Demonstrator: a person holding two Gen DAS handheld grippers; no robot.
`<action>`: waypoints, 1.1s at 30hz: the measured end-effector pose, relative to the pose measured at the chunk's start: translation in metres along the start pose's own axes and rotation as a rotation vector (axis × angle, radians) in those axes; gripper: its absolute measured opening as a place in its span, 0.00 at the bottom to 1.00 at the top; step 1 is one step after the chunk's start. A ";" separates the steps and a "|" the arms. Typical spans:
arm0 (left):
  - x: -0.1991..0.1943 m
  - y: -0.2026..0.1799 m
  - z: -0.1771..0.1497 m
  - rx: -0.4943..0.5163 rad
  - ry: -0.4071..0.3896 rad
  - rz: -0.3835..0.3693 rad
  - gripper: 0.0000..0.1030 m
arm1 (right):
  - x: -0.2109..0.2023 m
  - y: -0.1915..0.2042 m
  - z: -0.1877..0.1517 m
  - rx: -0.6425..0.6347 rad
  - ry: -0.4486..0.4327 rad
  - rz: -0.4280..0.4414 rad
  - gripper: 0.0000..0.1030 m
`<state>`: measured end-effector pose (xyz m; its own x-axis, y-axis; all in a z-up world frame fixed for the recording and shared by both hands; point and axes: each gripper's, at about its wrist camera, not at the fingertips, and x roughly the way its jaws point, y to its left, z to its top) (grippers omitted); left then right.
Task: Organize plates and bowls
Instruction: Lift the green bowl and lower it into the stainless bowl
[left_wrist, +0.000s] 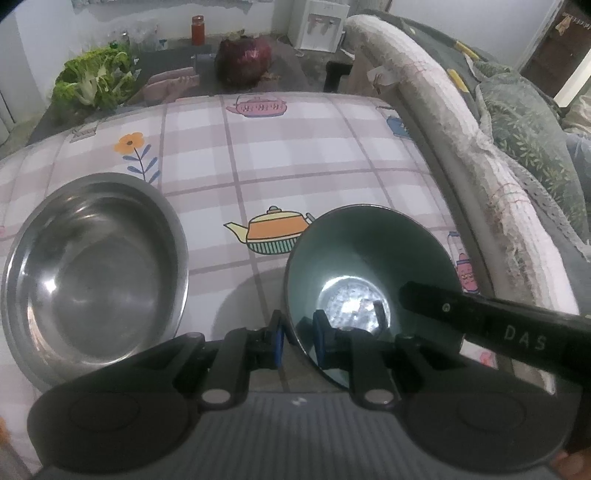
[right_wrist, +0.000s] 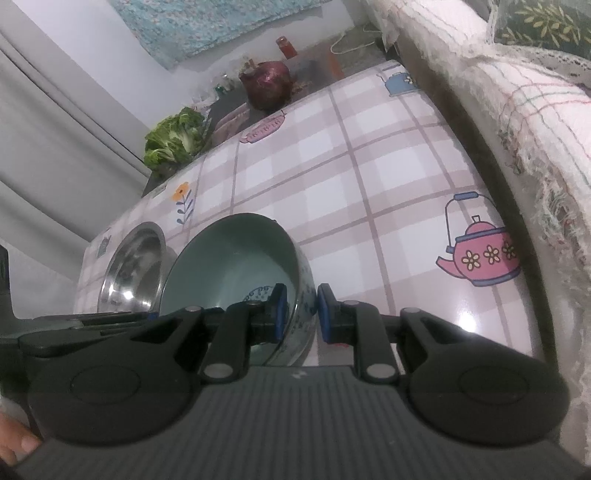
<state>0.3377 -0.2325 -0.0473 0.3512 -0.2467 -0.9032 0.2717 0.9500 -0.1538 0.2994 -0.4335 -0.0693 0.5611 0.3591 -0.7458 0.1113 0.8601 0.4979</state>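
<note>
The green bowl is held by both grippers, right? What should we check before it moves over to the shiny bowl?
1. Left gripper pinches the near rim of the green ceramic bowl, one pad inside and one outside: ok.
2. Right gripper pinches the bowl's wall on its side: ok.
3. Green bowl is empty, nothing to spill: ok.
4. Round stainless steel bowl beside it is empty, ready to take another: ok.
5. Checked tablecloth between the two bowls has nothing in the way: ok.
6. Whether the green bowl is lifted off the cloth: cannot tell.
</note>
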 end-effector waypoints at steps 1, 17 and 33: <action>-0.003 0.000 0.000 0.000 -0.006 -0.003 0.17 | -0.002 0.002 0.000 -0.003 -0.004 0.000 0.16; -0.060 0.058 0.004 -0.080 -0.097 0.023 0.17 | -0.013 0.080 0.013 -0.104 -0.037 0.039 0.16; -0.054 0.167 0.002 -0.223 -0.077 0.096 0.17 | 0.079 0.173 0.008 -0.169 0.089 0.103 0.16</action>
<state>0.3662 -0.0611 -0.0237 0.4357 -0.1591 -0.8859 0.0325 0.9864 -0.1612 0.3699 -0.2588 -0.0385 0.4870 0.4720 -0.7349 -0.0860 0.8632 0.4975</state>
